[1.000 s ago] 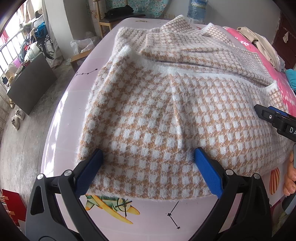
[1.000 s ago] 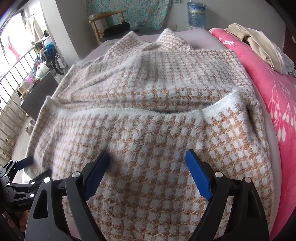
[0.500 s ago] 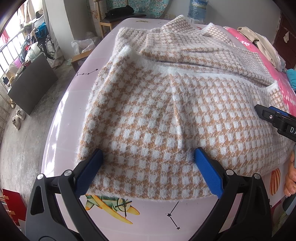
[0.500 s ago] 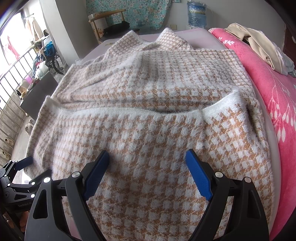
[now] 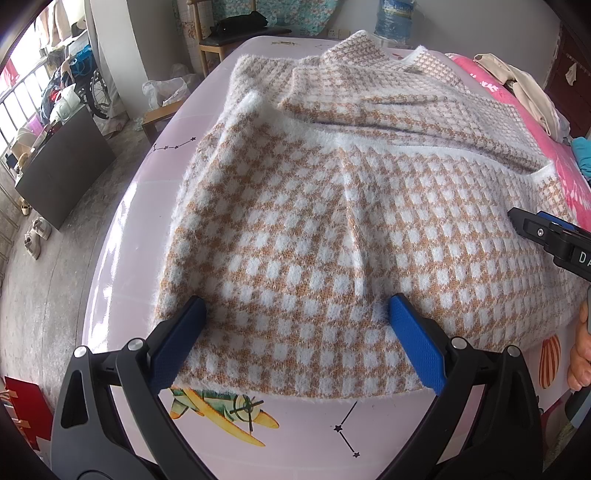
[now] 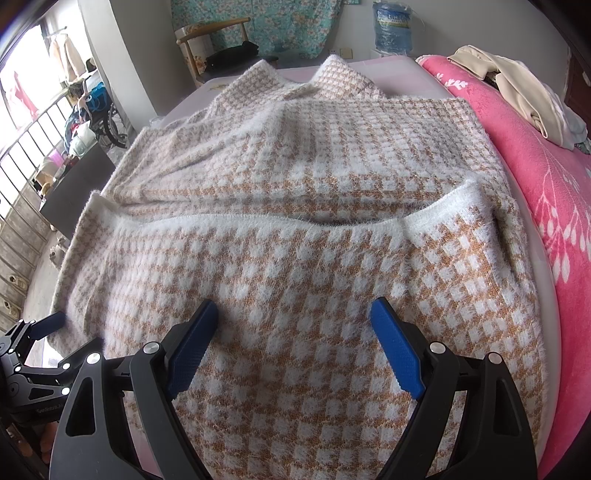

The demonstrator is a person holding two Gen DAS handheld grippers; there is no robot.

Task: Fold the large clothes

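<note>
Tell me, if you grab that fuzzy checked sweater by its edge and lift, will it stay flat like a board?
Probably not. The sweater already lies in soft ridges and folds on the bed, so it would likely droop. Its fuzzy knit probably grips the open left gripper rather than slipping. It looks thick, so perhaps slightly heavy.

Bright daylight from left window (image 5: pixel 22 92); sharp, fisheye-warped edges.

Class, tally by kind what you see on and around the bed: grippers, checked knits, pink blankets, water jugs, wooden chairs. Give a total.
Grippers: 2, left and right
Checked knit: 1
Pink blanket: 1
Water jug: 1
Wooden chair: 1
Total: 6
</note>
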